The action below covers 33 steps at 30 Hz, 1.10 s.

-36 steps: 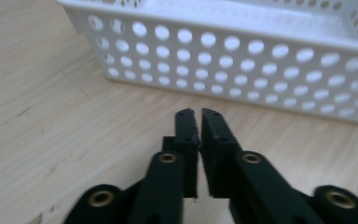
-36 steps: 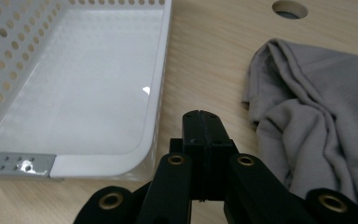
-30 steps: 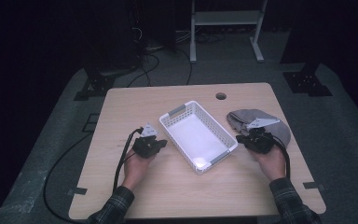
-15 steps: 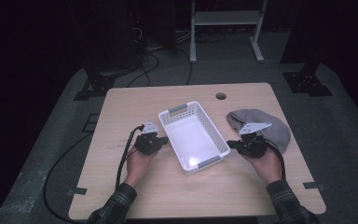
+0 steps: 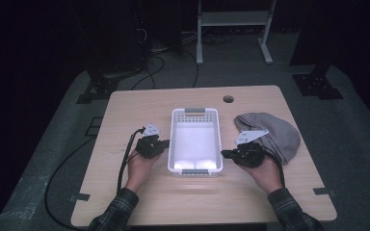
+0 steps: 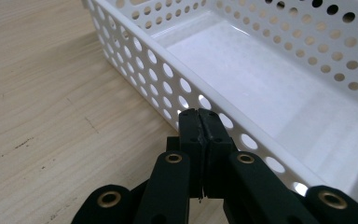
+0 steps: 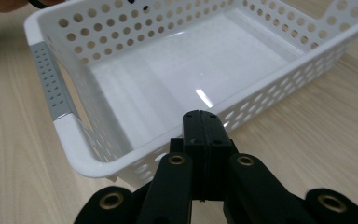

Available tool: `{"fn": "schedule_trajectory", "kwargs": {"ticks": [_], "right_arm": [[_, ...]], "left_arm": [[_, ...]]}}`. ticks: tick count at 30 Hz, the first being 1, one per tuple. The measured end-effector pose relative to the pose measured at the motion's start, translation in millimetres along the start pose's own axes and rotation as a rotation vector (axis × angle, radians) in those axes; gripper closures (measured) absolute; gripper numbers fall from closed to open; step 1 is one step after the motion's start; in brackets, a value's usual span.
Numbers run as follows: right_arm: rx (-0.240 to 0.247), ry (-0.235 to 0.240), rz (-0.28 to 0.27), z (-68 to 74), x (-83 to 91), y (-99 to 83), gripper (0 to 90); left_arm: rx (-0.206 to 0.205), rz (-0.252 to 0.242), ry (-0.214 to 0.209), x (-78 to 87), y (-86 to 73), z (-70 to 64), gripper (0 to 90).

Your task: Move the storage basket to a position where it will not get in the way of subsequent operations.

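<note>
High view, white basket (image 5: 195, 113) between left gripper (image 5: 160, 146), right gripper (image 5: 226, 154), jaws closed

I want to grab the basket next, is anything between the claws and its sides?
Nothing visible. The left claw sits shut against the white basket's left wall, and the right claw is shut beside its right wall, bare table around.
</note>
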State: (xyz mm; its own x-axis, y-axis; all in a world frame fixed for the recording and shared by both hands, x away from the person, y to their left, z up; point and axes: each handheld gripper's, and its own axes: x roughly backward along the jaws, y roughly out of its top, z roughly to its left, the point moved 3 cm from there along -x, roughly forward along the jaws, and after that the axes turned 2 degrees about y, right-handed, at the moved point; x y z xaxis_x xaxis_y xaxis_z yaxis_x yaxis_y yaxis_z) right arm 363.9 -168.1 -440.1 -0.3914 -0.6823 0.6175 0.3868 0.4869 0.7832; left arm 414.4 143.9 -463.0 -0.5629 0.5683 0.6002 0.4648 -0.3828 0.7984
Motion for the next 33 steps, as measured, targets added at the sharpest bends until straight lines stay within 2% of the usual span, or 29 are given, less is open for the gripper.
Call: {"fn": "schedule_trajectory", "kwargs": {"ticks": [9, 11, 13, 15, 17, 18, 21, 23, 27, 30, 33], "right_arm": [[0.007, 0.032, -0.009, 7.8, -5.4, 4.0, 89.6], [0.016, 0.024, -0.005, 9.7, -6.5, 4.9, 89.6], [0.011, 0.016, -0.011, 8.5, -5.6, 5.2, 89.5], [0.003, -0.007, -0.014, 5.1, -4.3, 3.5, 83.0], [-0.020, -0.036, -0.016, -0.2, -3.4, 0.0, 72.0], [-0.038, -0.057, -0.019, -4.2, -2.9, -2.4, 64.6], [-0.084, -0.094, -0.013, -14.2, -2.3, -7.9, 52.6], [-0.100, -0.127, -0.002, -20.5, -2.4, -12.5, 47.4], [-0.112, -0.179, 0.045, -30.9, -7.0, -22.2, 39.4], [-0.125, -0.197, 0.061, -35.7, -12.4, -28.8, 36.5], [-0.139, -0.207, 0.083, -40.2, -17.4, -33.4, 34.9]], "left_arm": [[0.003, 0.004, 0.017, 2.9, -0.3, 4.3, 90.0], [-0.003, 0.024, 0.046, 4.8, -0.2, 7.7, 89.3], [0.006, 0.018, 0.066, 8.8, 0.7, 11.1, 88.2], [0.011, 0.009, 0.073, 15.6, 3.4, 14.7, 86.0], [0.013, 0.000, 0.071, 21.2, 6.1, 15.9, 81.9], [0.017, -0.003, 0.072, 23.1, 7.0, 15.9, 78.4], [0.026, -0.015, 0.096, 31.2, 10.0, 18.0, 70.0], [0.039, -0.024, 0.102, 35.8, 11.6, 20.1, 64.5], [0.063, -0.040, 0.077, 39.8, 15.3, 17.4, 50.2], [0.064, -0.050, 0.064, 38.9, 18.2, 10.0, 43.0], [0.041, -0.029, 0.043, 32.8, 19.0, 0.5, 40.6]]}}
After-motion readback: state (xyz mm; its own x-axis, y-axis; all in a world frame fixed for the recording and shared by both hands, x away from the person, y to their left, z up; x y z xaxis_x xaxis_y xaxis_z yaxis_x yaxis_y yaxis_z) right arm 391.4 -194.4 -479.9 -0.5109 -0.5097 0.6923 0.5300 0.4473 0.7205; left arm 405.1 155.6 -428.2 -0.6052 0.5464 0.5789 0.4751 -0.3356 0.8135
